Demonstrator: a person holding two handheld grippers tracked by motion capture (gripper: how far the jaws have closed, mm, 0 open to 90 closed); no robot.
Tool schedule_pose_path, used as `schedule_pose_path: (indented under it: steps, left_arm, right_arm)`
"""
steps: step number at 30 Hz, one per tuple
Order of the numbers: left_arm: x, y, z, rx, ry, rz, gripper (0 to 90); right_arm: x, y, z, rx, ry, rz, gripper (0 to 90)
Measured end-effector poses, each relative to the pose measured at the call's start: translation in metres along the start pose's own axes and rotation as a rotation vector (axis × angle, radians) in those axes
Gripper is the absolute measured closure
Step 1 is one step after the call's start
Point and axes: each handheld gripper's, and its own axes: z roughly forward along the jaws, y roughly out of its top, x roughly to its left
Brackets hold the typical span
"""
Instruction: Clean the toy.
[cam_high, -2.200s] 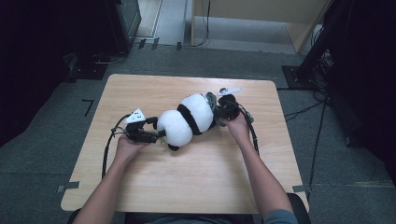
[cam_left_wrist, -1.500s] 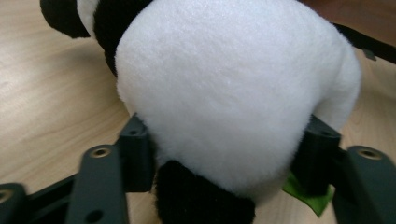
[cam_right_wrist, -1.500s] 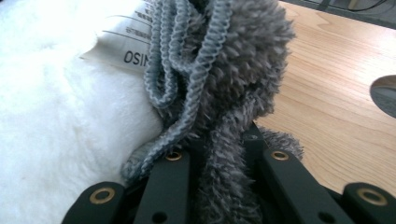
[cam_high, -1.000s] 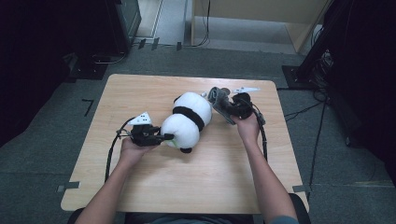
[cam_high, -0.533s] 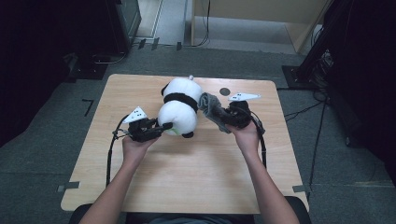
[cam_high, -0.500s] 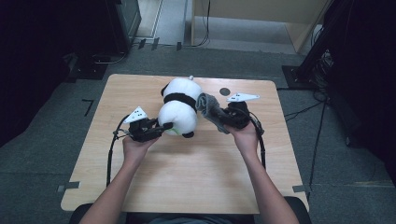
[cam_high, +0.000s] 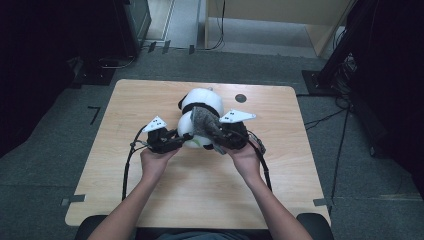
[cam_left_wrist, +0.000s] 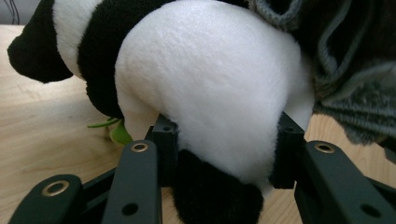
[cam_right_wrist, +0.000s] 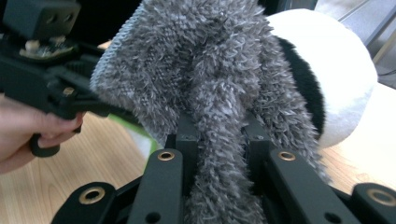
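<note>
A black-and-white panda plush (cam_high: 202, 102) lies at the middle of the wooden table (cam_high: 280, 175), its far end toward the back edge. My left gripper (cam_high: 177, 141) comes in from the left, and its jaws are shut on the plush's white rump (cam_left_wrist: 210, 84); the left gripper (cam_left_wrist: 224, 140) pads press into the fur. My right gripper (cam_high: 220, 137) is shut on a fuzzy grey knitted cloth (cam_high: 202, 122), held against the near end of the panda. The grey cloth (cam_right_wrist: 205, 70) bunches up between the right gripper (cam_right_wrist: 217, 135) jaws, with the panda (cam_right_wrist: 336, 79) behind it.
A small dark round spot (cam_high: 240, 98) marks the table behind the panda. A green bit (cam_left_wrist: 119, 133) pokes out under the plush. Cables trail from both grippers toward the near edge. Dark equipment and loose cables stand on the floor around the table.
The right gripper has carried the grey cloth leftward, from beside the panda to over its near end. The panda has swung round so it points toward the back edge. The left hand barely moved.
</note>
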Motion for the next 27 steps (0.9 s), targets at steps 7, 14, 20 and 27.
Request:
schedule_pose_path:
  steps: [7,14,20,27]
  left_arm:
    - [0.005,0.003,-0.003,-0.016,0.006,-0.049,56.6]
    - [0.004,0.004,-0.003,0.006,0.029,-0.039,56.8]
    - [0.007,0.006,-0.007,-0.01,0.035,-0.063,56.8]
    - [0.012,0.007,-0.019,-0.044,0.025,-0.091,56.3]
  right_arm:
    - [0.022,-0.013,0.015,0.057,0.082,-0.057,76.4]
    - [0.031,-0.031,0.031,0.104,0.069,-0.139,76.8]
    - [0.03,-0.037,0.042,0.156,0.104,-0.147,77.0]
    - [0.024,-0.045,0.054,0.216,0.12,-0.138,77.3]
